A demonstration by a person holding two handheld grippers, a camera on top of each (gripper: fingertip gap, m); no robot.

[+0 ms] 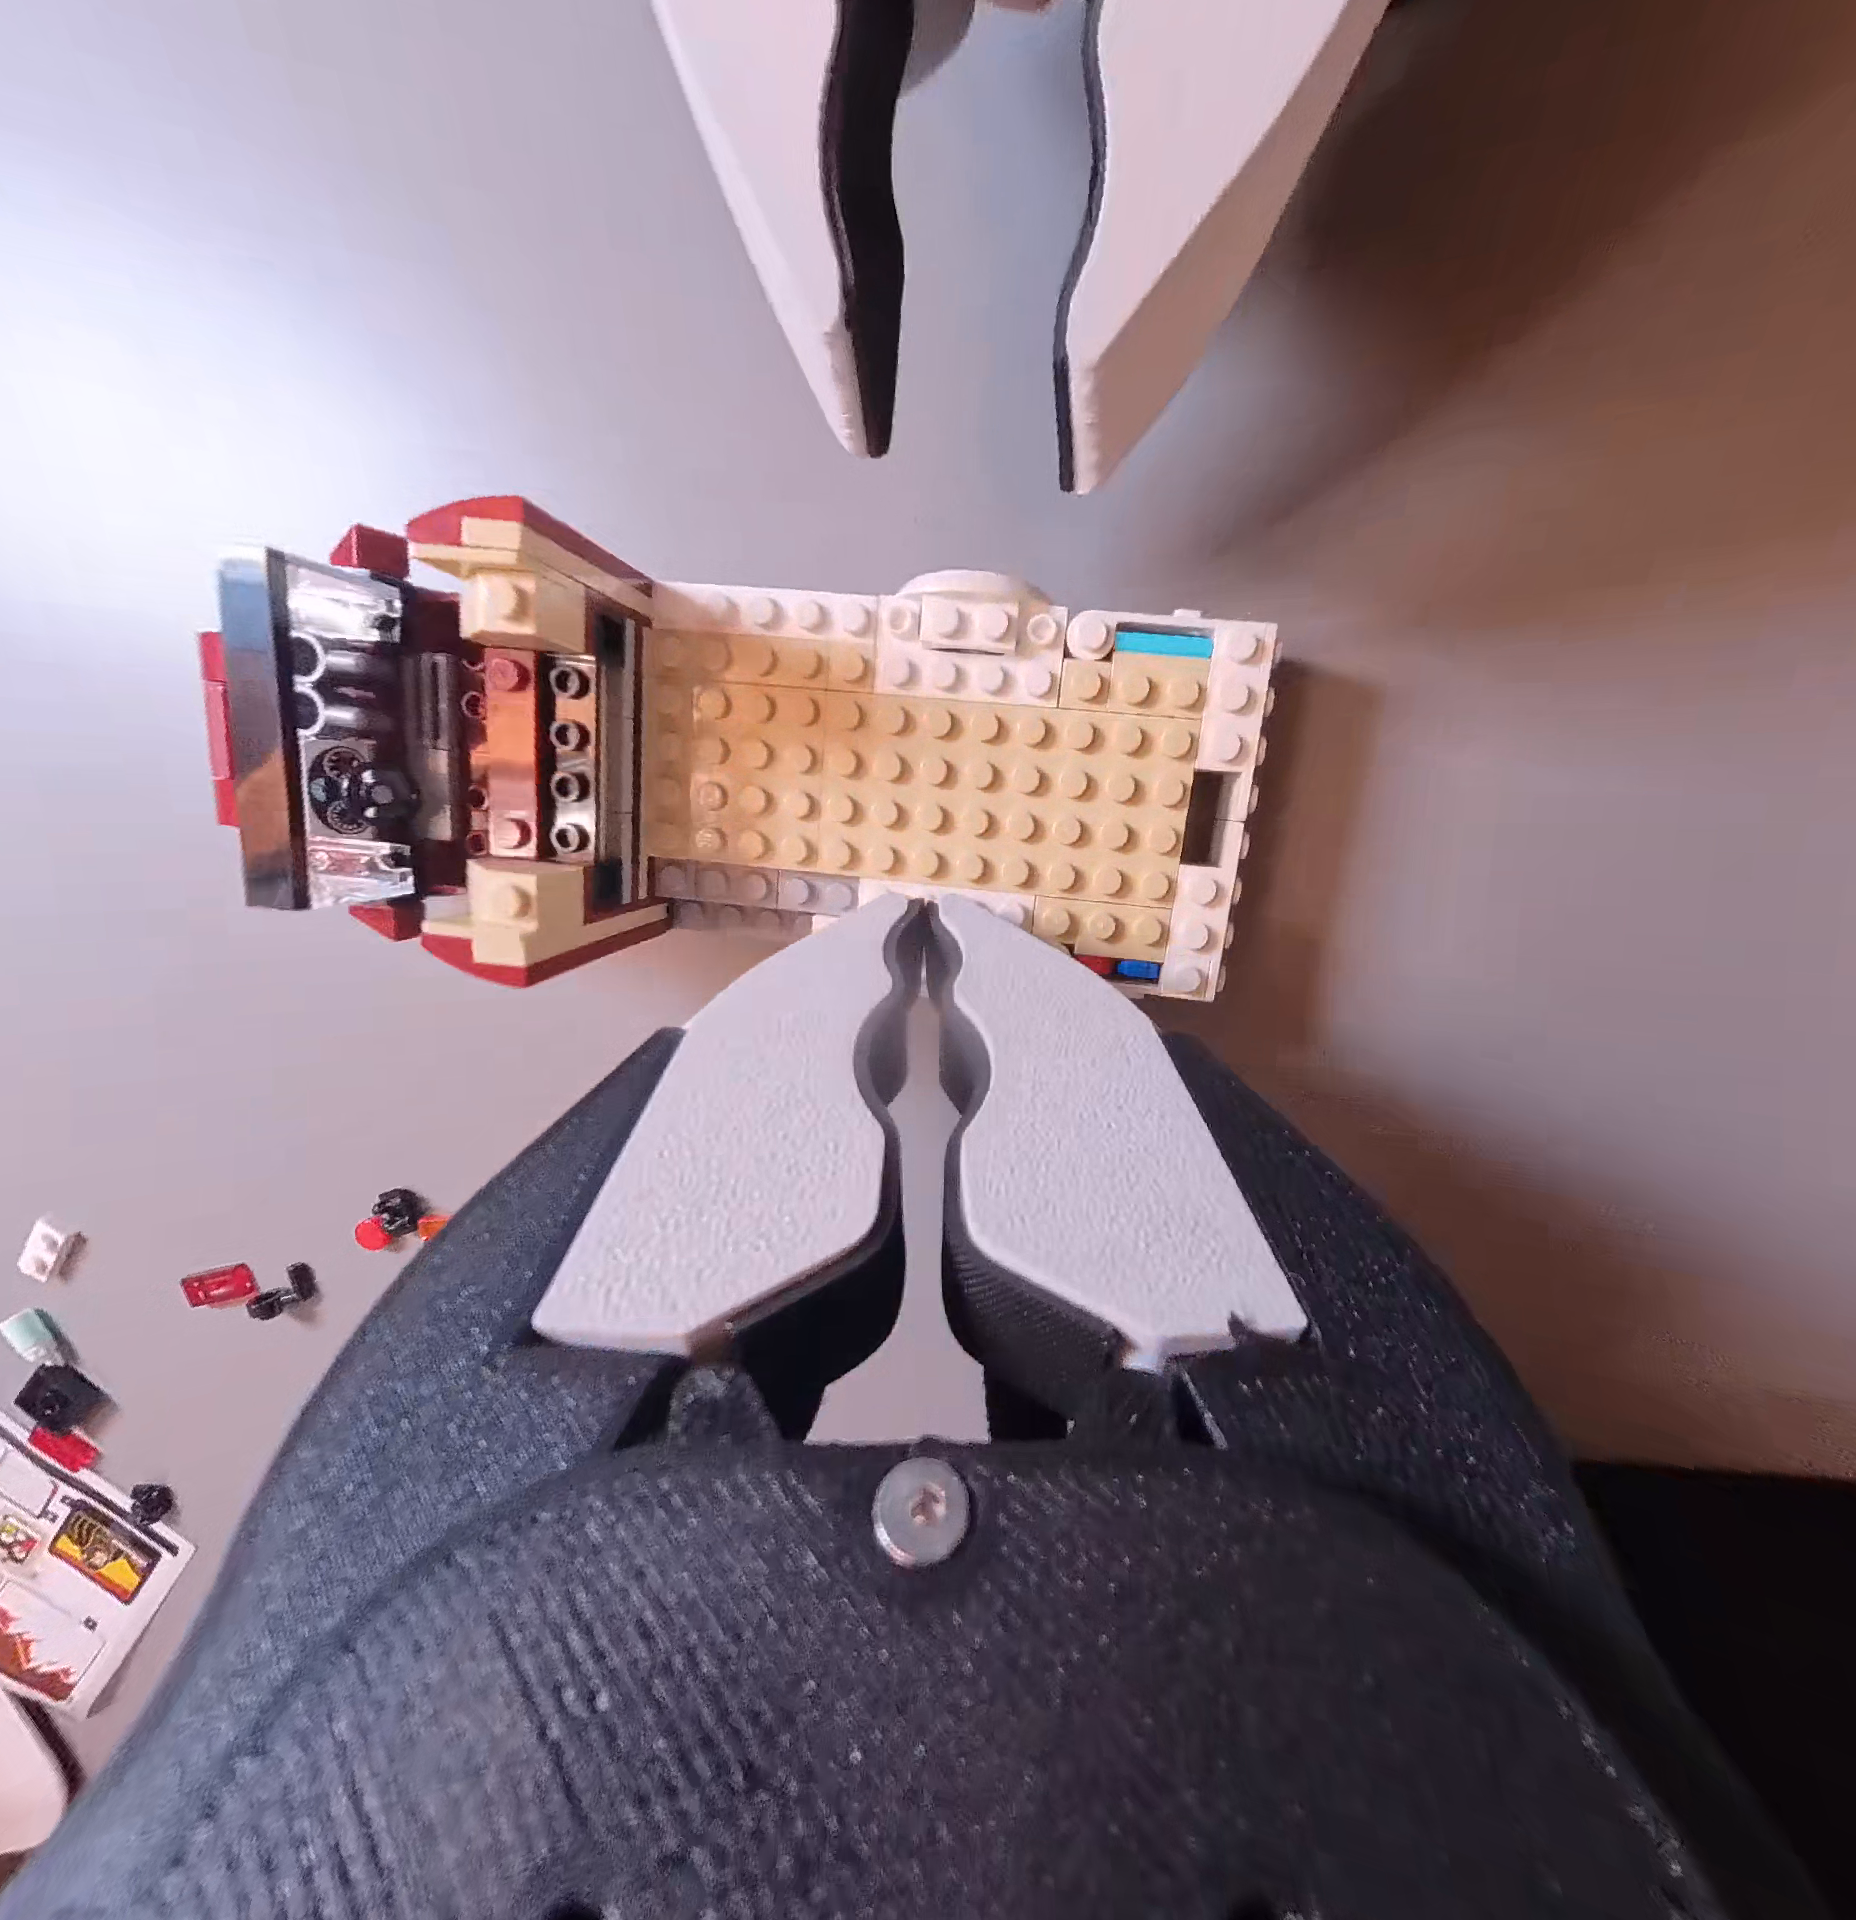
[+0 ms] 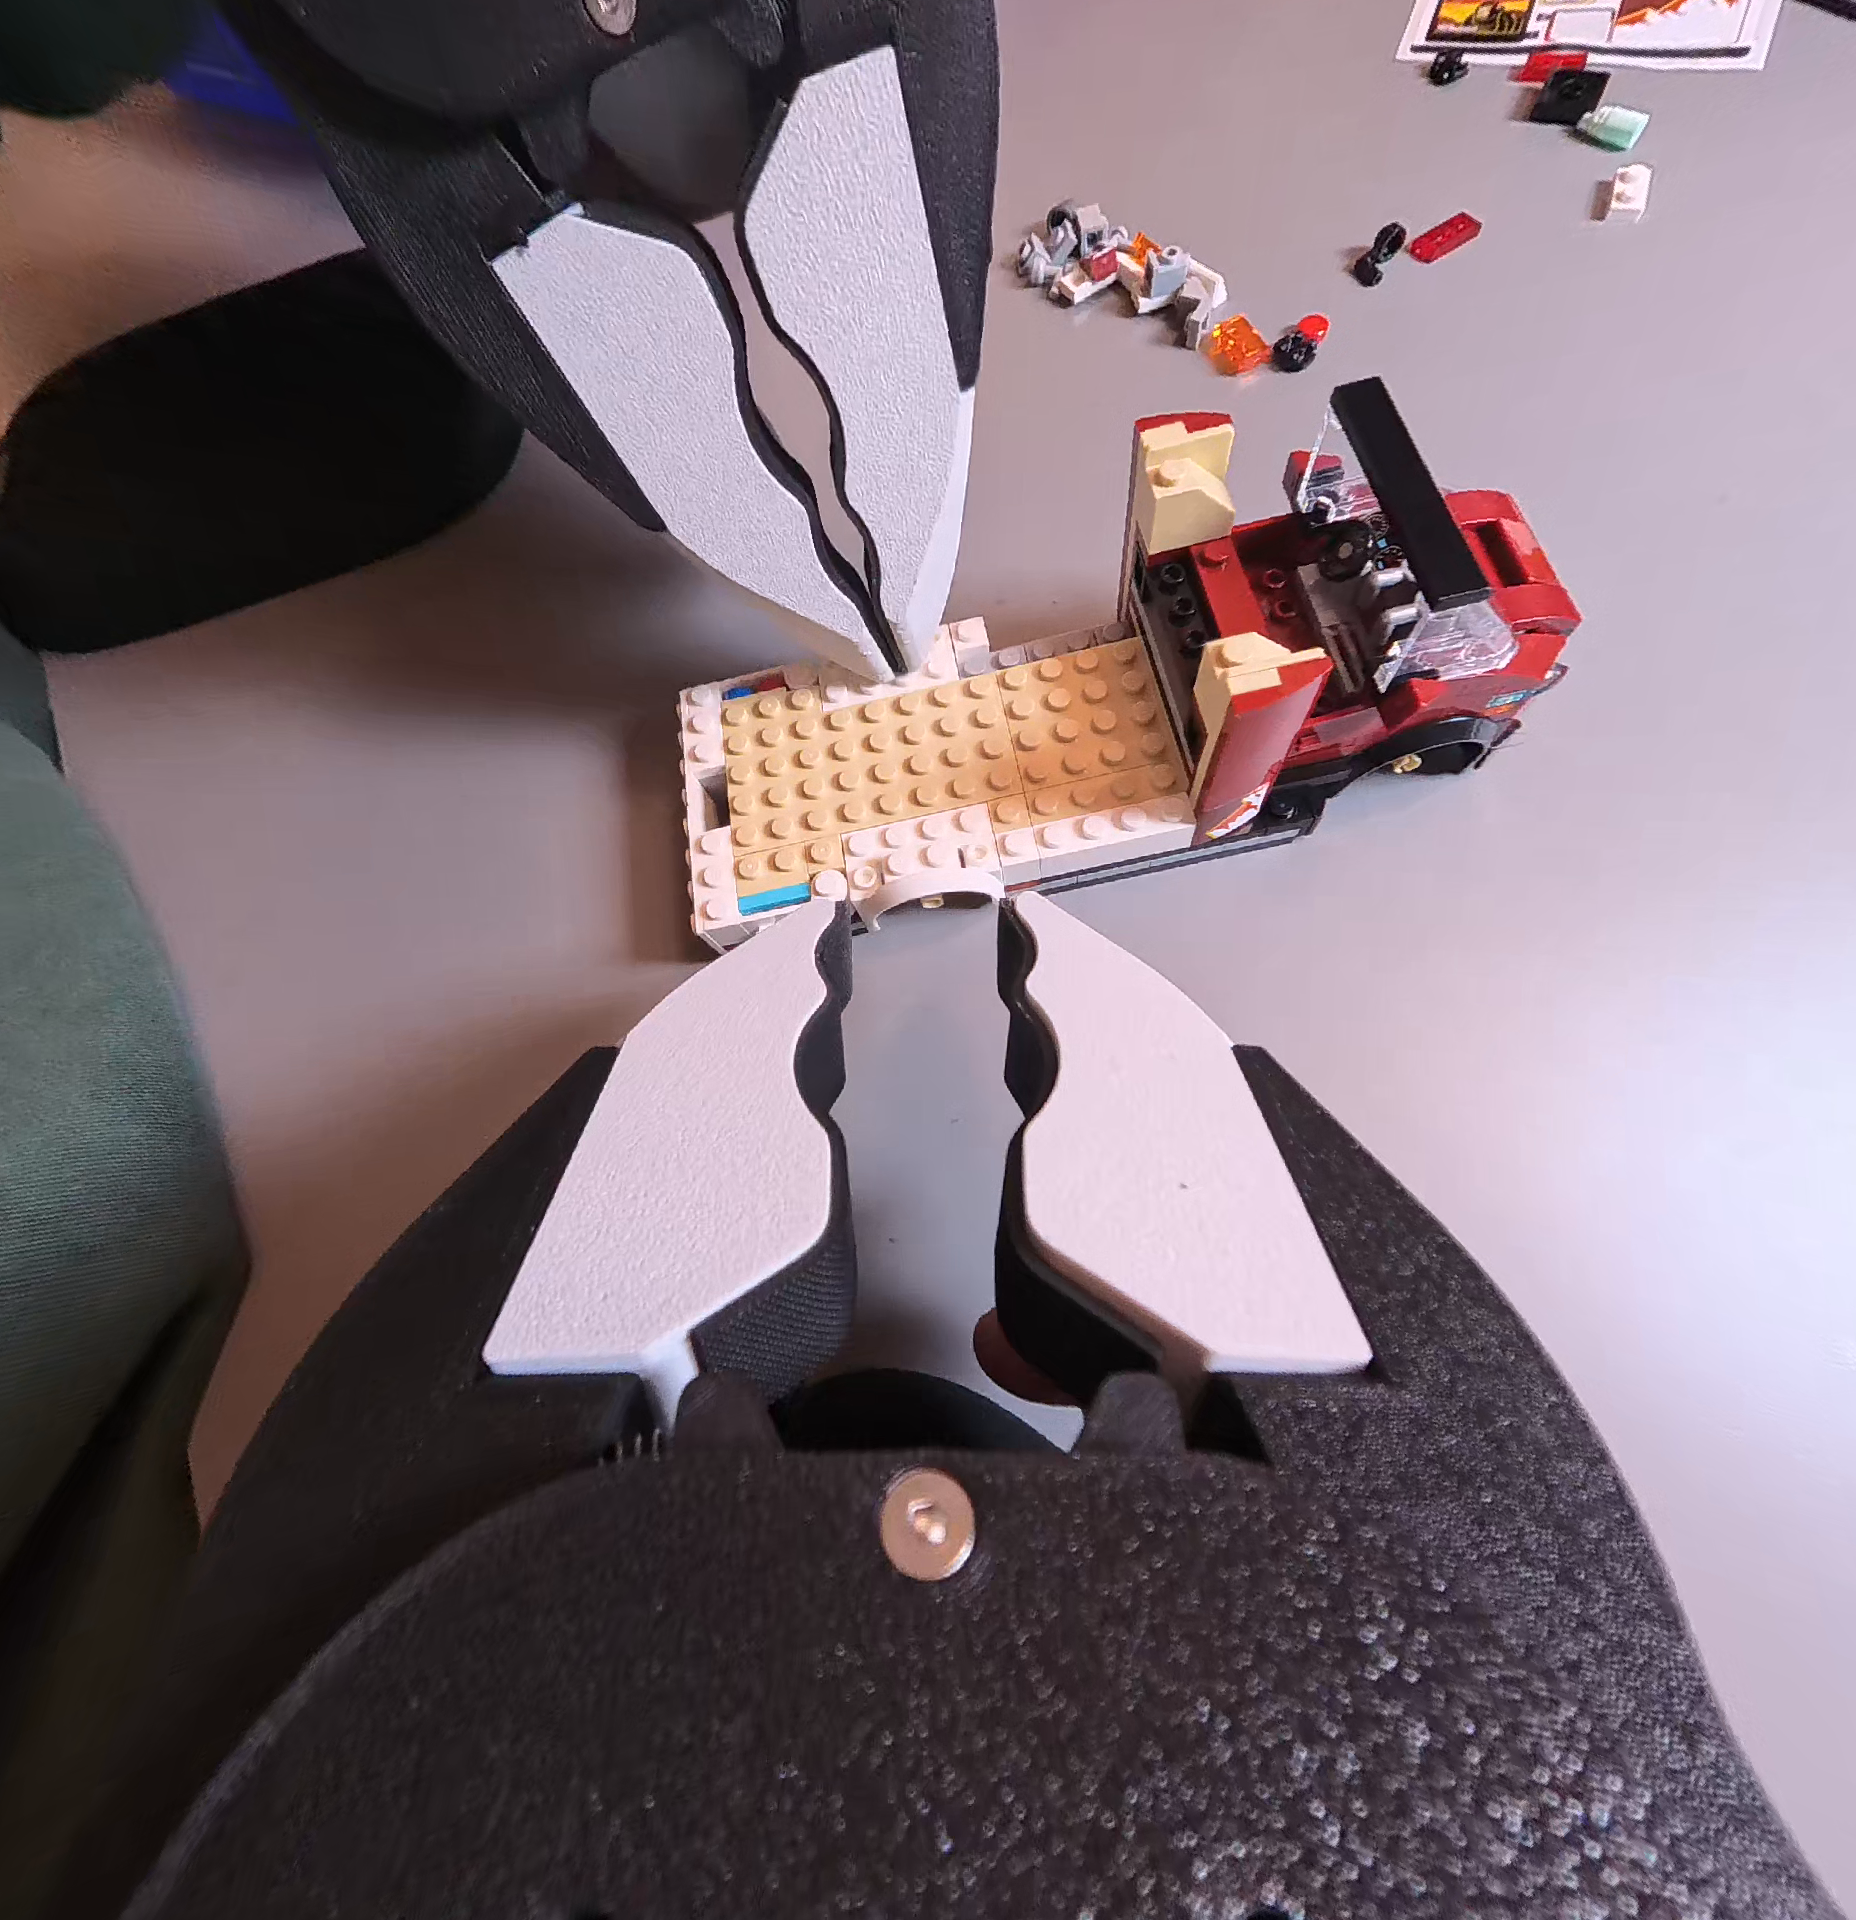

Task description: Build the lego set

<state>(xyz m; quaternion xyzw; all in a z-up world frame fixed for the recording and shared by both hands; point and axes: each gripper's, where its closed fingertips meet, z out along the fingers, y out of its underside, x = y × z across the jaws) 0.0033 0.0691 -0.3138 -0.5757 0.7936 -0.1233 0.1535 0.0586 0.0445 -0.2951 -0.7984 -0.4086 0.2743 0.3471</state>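
Right gripper (image 2: 924, 914): hovering with jaws released, just short of the white wheel arch (image 2: 929, 896) on the truck's near edge.
Lego truck (image 2: 1007, 758): sitting on the grey tabletop (image 2: 384, 831), tan studded bed bare, dark red cab at one end.
Left gripper (image 2: 893, 655): pressing clenched, empty jaws down on the bed's far white edge.
Loose pieces (image 2: 1132, 270): lying well beyond the truck.
Risk: uneven pressing is likely tipping or sliding the unsteadied truck, popping edge bricks loose.
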